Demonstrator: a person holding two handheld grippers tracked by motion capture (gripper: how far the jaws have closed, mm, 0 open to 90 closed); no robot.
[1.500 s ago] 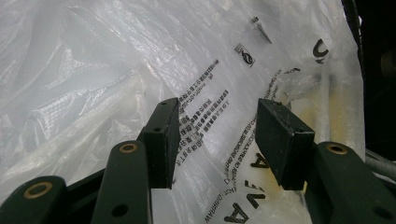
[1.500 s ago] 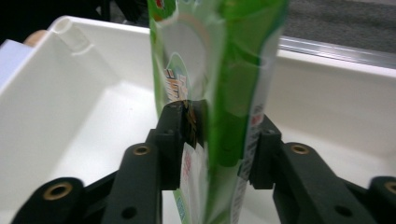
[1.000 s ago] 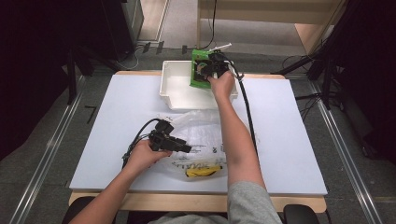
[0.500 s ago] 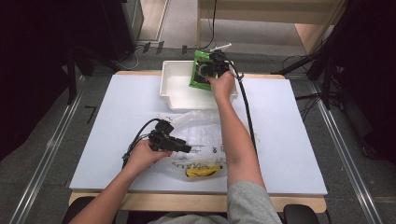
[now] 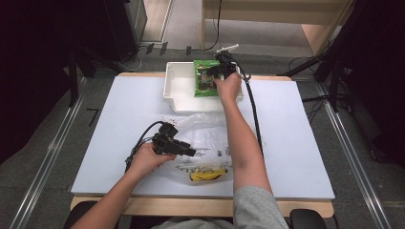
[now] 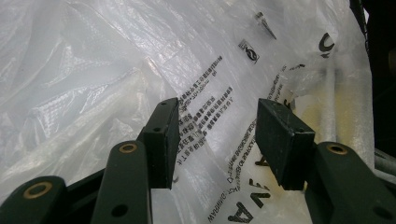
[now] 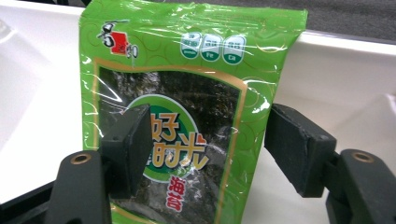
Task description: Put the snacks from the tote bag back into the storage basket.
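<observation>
Left gripper (image 5: pixel 190 151) over the plastic bag (image 5: pixel 210 143), right gripper (image 5: pixel 220 69) freshly released at the green seaweed packet (image 5: pixel 206 78) in the white bin (image 5: pixel 179 88).

Nearest the person, the left gripper lay low over the clear printed plastic bag near the front edge of the white table (image 5: pixel 95 124); in the left gripper view (image 6: pixel 217 140) its jaws stood apart with the crinkled film showing between them, the pads pressing on nothing, and a yellow item (image 5: pixel 205 175) showed inside the bag close to the table's edge. Farther off, the right arm reached across the bag to the bin at the table's far edge. There the packet (image 7: pixel 187 116) stood leaning against the bin's wall (image 7: pixel 355 70). The right gripper's (image 7: pixel 205 149) jaws had just been opening: the packet sat between them, the right pad clear of it, the left pad in front of its face.
</observation>
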